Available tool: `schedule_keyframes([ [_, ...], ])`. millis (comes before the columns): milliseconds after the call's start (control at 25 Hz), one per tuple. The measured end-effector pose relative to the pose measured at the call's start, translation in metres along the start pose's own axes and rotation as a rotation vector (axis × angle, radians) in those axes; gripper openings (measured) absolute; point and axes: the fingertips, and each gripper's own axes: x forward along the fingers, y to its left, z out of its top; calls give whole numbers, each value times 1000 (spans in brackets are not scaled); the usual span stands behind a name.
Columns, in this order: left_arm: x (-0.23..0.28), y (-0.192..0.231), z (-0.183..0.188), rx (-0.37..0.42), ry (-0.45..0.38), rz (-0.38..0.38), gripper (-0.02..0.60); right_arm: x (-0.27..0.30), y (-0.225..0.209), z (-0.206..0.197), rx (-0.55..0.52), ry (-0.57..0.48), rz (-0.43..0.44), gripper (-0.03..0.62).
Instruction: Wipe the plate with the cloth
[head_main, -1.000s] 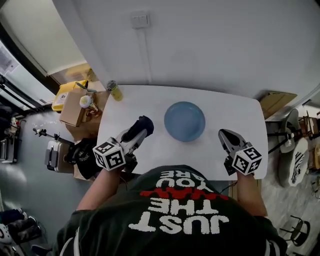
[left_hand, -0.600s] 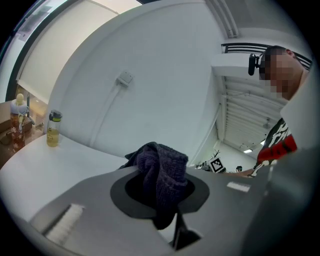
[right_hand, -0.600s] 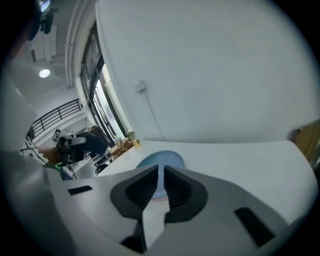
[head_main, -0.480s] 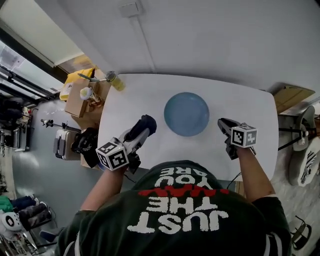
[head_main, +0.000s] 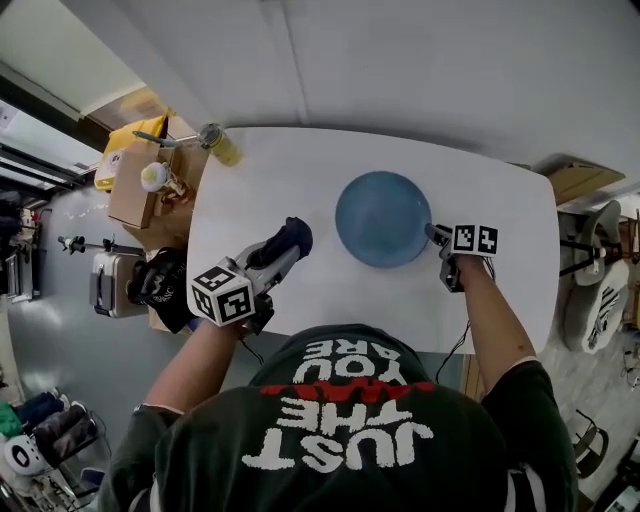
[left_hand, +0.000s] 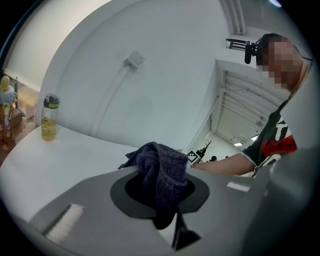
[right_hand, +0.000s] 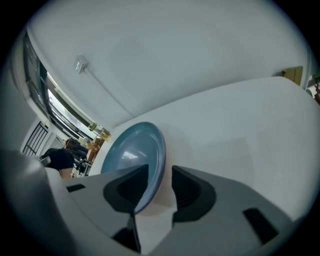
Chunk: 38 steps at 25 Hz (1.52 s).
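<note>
A round blue plate (head_main: 383, 218) lies on the white table (head_main: 280, 180), right of centre. My left gripper (head_main: 284, 249) is shut on a dark bunched cloth (head_main: 293, 236), left of the plate and apart from it. In the left gripper view the cloth (left_hand: 162, 170) bulges up from between the jaws. My right gripper (head_main: 436, 236) is at the plate's right rim. Its jaws have just been opening. In the right gripper view the plate (right_hand: 131, 150) has its rim between the open jaws of the right gripper (right_hand: 160, 184), with a gap on the right side.
A yellow bottle (head_main: 218, 143) stands at the table's far left corner, also in the left gripper view (left_hand: 49, 118). A cardboard box (head_main: 135, 195) with small items sits beside the table's left edge. The white wall runs behind the table. Bags lie on the floor at left.
My right gripper has come down and leftward, rolled, and now straddles the plate's right rim with its jaws apart. The left gripper with the cloth has sunk a little toward the table.
</note>
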Motion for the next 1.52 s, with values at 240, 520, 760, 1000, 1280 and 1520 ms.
schedule_keyframes([
  [240,19,13,-2,-23,9,5,55,26,-4,-6,8,77,19,133],
  [520,57,22,-6,18,74,5,55,37,-3,-1,110,32,11,34],
  [760,125,46,-18,160,294,131,55,38,5,-7,127,18,-35,34],
  [1000,190,80,-71,207,549,272,55,37,7,-12,125,4,-65,33],
  [1280,242,107,-62,196,548,390,57,38,13,-16,50,26,-73,34],
  [1520,283,91,-62,237,565,319,56,37,16,-19,21,38,-80,34],
])
